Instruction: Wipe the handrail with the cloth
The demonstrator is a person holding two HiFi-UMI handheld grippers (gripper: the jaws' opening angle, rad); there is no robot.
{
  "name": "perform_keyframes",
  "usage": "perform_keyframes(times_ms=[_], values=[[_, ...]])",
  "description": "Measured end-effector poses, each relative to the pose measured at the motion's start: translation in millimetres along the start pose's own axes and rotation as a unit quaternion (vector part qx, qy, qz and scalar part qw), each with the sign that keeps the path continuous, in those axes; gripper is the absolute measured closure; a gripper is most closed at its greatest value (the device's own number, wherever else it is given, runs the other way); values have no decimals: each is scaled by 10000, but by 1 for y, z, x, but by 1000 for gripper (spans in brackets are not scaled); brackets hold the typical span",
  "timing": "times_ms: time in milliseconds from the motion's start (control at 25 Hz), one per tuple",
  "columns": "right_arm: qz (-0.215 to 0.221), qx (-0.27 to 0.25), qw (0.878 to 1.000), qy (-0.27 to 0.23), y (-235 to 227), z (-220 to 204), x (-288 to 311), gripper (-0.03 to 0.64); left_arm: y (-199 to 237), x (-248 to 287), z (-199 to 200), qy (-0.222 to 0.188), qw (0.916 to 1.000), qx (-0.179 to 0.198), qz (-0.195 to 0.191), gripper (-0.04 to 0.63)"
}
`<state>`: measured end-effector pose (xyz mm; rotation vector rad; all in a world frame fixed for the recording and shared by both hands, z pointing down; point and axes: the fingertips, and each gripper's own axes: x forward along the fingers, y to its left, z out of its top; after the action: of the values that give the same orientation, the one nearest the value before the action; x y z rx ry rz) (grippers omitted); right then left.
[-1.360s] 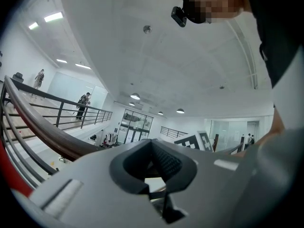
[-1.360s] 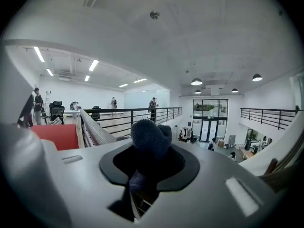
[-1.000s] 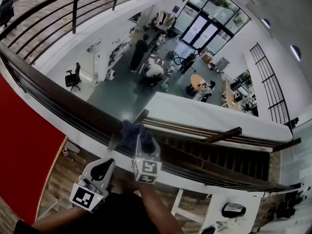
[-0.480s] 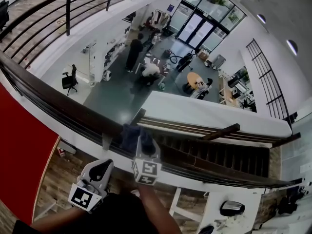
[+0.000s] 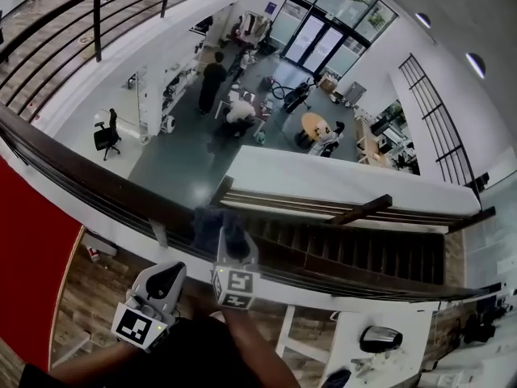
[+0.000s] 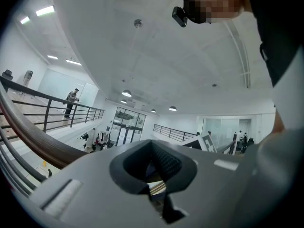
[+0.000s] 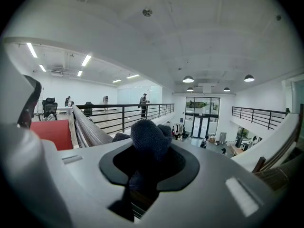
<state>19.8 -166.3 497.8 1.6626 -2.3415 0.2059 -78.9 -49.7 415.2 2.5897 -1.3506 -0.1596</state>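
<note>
Right gripper (image 7: 149, 163): fingers (image 7: 190, 167) clenched on the cloth (image 7: 149, 139), a dark knit wad that fills the gap between them and bulges out past the tips. In the head view the cloth (image 5: 216, 226) lies draped over the handrail (image 5: 97, 176) with the right gripper (image 5: 232, 247) pressed onto it from the person's side, marker cube facing up. Left gripper (image 6: 153, 170): fingers (image 6: 183, 167) closed together, nothing between them, only a hollow that shows the room behind. In the head view the left gripper (image 5: 166, 281) sits back from the rail, just beside the right one and not touching the rail or the cloth; its own view looks up at the white ceiling (image 6: 156, 56), the rail at the left edge. The handrail is dark wood, running from upper left to lower right across the head view, with thin bars under it. On this side of it are a red panel (image 5: 32, 249) and a wood floor (image 5: 97, 297). Beyond it is an open drop to a lower floor (image 5: 178, 160) with several people, an office chair (image 5: 105, 134), a round table (image 5: 311, 124) and glass doors (image 5: 311, 39). A black balcony railing (image 5: 97, 14) runs along the far upper level.
</note>
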Motion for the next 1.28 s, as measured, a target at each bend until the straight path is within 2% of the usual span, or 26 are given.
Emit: perform_keyframes(times_ms=[320, 600, 760, 920, 1280], values=[[-113, 57, 9999, 56, -23, -5, -12, 522, -26, 18, -8, 142, 9995, 119, -252, 595], [-193, 74, 9998, 69, -47, -8, -22, 522, -39, 29, -12, 147, 9995, 95, -253, 595], [-208, 92, 9997, 56, -57, -10, -29, 522, -48, 36, -9, -25, 9995, 101, -314, 595], [-245, 121, 9996, 78, -67, -15, -37, 522, -60, 41, -17, 176, 9990, 74, -411, 596], [-389, 198, 9990, 55, -90, -19, -51, 522, -78, 51, -24, 285, 9982, 48, -534, 595]])
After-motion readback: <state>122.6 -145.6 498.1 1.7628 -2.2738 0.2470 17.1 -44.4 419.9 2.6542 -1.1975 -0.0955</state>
